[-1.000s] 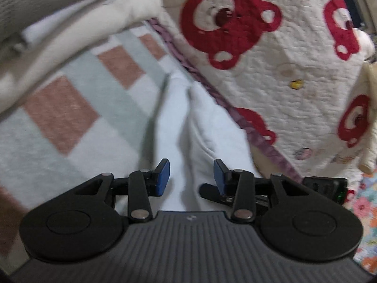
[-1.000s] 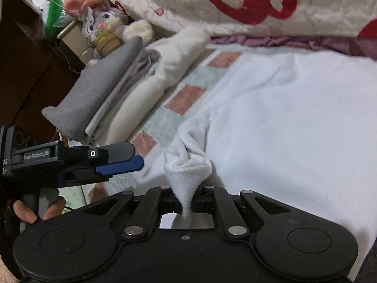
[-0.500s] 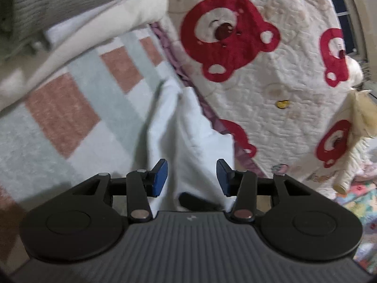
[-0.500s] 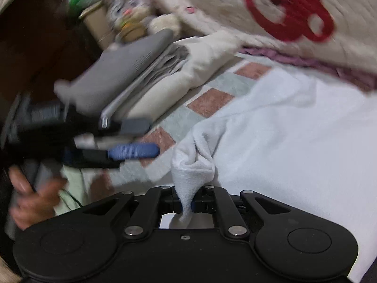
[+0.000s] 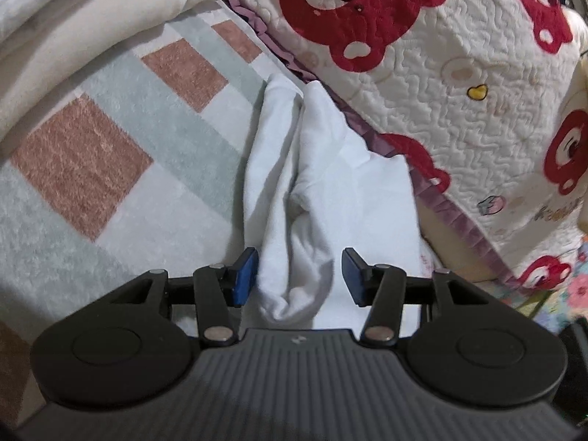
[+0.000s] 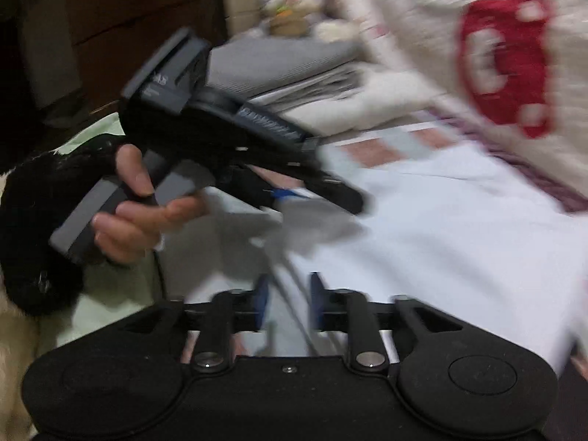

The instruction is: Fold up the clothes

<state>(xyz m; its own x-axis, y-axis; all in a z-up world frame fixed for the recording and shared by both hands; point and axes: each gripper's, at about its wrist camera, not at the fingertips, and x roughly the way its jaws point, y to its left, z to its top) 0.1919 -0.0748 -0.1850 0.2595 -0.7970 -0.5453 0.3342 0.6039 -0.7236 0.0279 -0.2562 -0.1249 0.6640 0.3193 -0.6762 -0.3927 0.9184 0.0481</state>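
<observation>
1. White soft cloth garment (image 5: 330,183) lies on the checked blanket (image 5: 110,154), against the bear-print quilt (image 5: 459,73).
2. We see the left gripper (image 5: 299,275) spread wide, a raised fold of the garment between its pads.
3. We see the right gripper (image 6: 288,301) parted, empty, over the garment.

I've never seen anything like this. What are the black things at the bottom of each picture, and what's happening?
There is no robot here. A person holds a tool in each hand, and each tool ends in two-fingered tongs with blue pads. A small camera on each tool looks out along its fingers, so the black shape at the bottom is the tool itself. One picture is from the left tongs. The other, which is blurred, is from the right tongs and also shows the person's hand gripping the left tool. A white garment lies on a checked blanket, beside a bear quilt and a pile of folded clothes. Both tongs are open. A fold of the garment sits between the left ones, not yet gripped.
</observation>
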